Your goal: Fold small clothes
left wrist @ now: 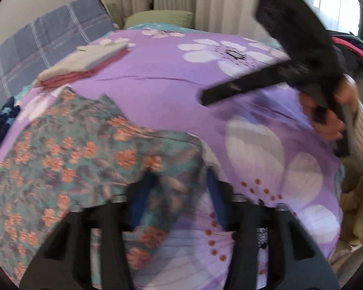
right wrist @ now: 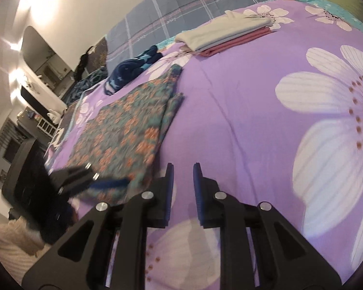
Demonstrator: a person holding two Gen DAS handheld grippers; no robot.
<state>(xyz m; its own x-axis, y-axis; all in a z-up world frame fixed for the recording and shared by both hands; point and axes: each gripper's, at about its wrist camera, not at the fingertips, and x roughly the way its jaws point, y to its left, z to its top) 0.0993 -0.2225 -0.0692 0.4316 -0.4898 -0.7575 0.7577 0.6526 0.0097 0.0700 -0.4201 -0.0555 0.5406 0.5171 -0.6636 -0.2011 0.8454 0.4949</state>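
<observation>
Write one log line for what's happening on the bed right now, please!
left gripper: open over corner of floral garment | right gripper: open, empty, over purple bedspread | folded stack: done, far side

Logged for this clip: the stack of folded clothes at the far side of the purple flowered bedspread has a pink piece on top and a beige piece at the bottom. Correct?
Not quite: the order is reversed. In the right wrist view the stack of folded clothes on the purple flowered bedspread has the beige piece on top and the pink piece at the bottom.
</observation>
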